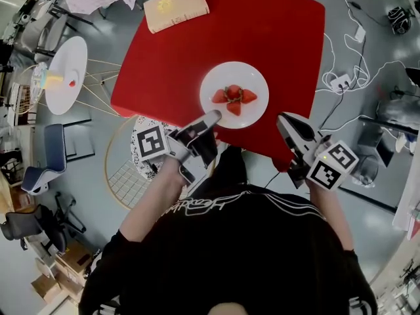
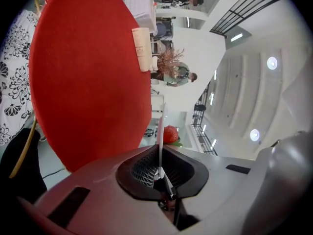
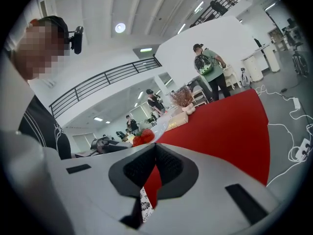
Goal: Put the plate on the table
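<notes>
A white plate point(image 1: 234, 95) with several strawberries point(image 1: 233, 97) is over the near part of the red table point(image 1: 275, 31). My left gripper point(image 1: 211, 118) is shut on the plate's near-left rim. In the left gripper view the plate point(image 2: 161, 131) runs edge-on between the pads of my left gripper point(image 2: 159, 173), with a strawberry point(image 2: 170, 133) beyond. Whether the plate rests on the table I cannot tell. My right gripper point(image 1: 283, 120) hovers at the table's near-right edge, shut and empty. The right gripper view shows my right gripper point(image 3: 155, 153), the strawberries point(image 3: 143, 137) and the table point(image 3: 230, 126).
A tan book point(image 1: 176, 6) lies at the table's far left. A wire chair with a floral cushion point(image 1: 134, 163) stands under my left arm. A white round side table point(image 1: 65, 74) and office chairs point(image 1: 46, 156) are at the left. Cables and a power strip point(image 1: 341, 81) lie at the right.
</notes>
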Demonstrator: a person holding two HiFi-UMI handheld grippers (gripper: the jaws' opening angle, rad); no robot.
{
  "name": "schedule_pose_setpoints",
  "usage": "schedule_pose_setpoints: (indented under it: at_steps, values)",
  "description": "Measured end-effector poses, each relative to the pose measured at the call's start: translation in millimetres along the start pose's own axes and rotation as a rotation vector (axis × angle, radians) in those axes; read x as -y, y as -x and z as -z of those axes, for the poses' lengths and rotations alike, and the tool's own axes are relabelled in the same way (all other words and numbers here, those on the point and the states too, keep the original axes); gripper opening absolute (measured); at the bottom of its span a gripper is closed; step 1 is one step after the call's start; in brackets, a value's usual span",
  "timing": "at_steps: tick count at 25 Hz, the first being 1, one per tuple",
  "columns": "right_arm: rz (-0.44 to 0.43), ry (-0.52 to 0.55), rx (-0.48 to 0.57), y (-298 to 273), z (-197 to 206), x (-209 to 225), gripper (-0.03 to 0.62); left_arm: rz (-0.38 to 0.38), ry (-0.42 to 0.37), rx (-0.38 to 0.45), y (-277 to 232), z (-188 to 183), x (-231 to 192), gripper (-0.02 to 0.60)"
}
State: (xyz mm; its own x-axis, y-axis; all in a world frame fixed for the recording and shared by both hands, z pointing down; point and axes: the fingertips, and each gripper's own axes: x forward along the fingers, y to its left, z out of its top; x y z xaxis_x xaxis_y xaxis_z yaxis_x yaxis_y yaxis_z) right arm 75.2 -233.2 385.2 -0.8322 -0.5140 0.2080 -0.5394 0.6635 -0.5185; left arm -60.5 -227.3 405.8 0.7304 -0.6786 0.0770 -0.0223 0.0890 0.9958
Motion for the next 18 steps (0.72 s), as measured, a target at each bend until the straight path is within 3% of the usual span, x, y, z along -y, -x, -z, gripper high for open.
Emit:
schedule_pose_setpoints:
  at_steps: [18]
  values:
    - [0.004, -0.025, -0.024, -13, 6, 22, 0.006, 0.021, -0.043, 0.034, -54, -45, -3, 0.018]
